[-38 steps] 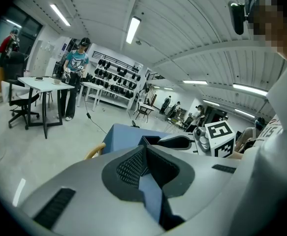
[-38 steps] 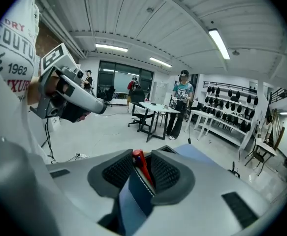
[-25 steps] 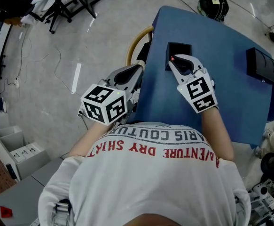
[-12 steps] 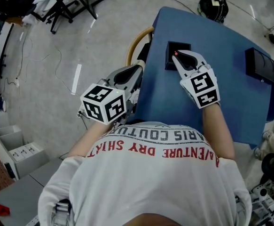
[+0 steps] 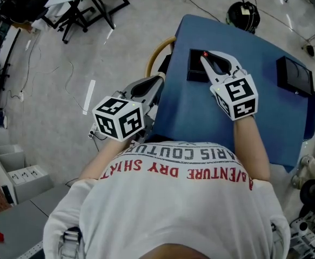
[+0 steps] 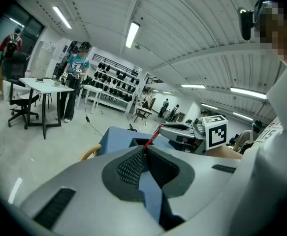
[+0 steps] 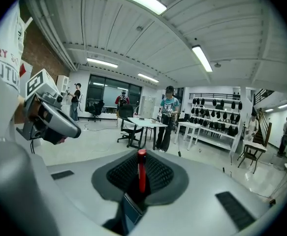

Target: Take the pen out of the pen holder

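A red pen [image 5: 205,54] stands between the fingers of my right gripper [image 5: 208,58], which is shut on it just above the black pen holder [image 5: 194,69] on the blue table [image 5: 265,123]. In the right gripper view the pen [image 7: 141,173] rises upright between the dark pads. The left gripper view shows the pen [image 6: 153,134] slanting down from the right gripper [image 6: 161,127] toward the holder [image 6: 137,142]; its lower end is hidden behind my left jaws. My left gripper [image 5: 158,80] hangs beside the table's left edge, jaws shut on nothing.
A second black box [image 5: 294,75] lies at the table's far right. A chair with a curved tan back [image 5: 156,51] stands against the table's left side. A black bag [image 5: 243,8] sits on the floor beyond. People and white desks [image 7: 145,124] stand further off.
My right gripper has risen from the pen holder with the red pen in its grip. The left gripper has barely shifted.
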`<state>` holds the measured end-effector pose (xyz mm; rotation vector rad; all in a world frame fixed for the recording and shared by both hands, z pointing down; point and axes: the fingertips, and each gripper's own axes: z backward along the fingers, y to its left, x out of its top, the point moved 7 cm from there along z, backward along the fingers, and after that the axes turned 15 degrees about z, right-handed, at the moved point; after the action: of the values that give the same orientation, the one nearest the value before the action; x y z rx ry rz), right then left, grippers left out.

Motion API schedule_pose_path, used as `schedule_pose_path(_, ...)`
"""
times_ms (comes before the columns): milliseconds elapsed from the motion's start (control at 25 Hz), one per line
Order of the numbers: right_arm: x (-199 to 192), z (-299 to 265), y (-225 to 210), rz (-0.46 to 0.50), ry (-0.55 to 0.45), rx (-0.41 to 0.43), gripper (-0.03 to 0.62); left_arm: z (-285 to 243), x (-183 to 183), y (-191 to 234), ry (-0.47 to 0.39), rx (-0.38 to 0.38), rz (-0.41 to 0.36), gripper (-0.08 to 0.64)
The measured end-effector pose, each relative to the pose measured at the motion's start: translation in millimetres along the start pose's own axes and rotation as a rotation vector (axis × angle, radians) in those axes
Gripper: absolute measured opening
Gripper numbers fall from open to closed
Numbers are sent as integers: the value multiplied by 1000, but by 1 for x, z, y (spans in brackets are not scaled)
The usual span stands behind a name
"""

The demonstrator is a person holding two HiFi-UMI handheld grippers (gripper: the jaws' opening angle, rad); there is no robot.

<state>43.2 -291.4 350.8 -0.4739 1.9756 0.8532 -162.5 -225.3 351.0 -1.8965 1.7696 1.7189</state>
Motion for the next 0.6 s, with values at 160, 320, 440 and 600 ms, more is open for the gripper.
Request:
schedule_pose_path(160,18,17,-4,15,-45,-23,54,6,-3,-13,-16,-15,-1,38)
schedule_pose_path(320,34,39,-4,33,-90,-42,54,14,-6,-26,-37,-27,-15,38)
schedule_pose_path(440,44,56,0,43,-122,-52,54,21,-10,-33,-51,-34,-21,38)
schedule_pose_path(600,54,84,2,47,-165,-61,54,25,-16,-48,-70,-49,-29,38)
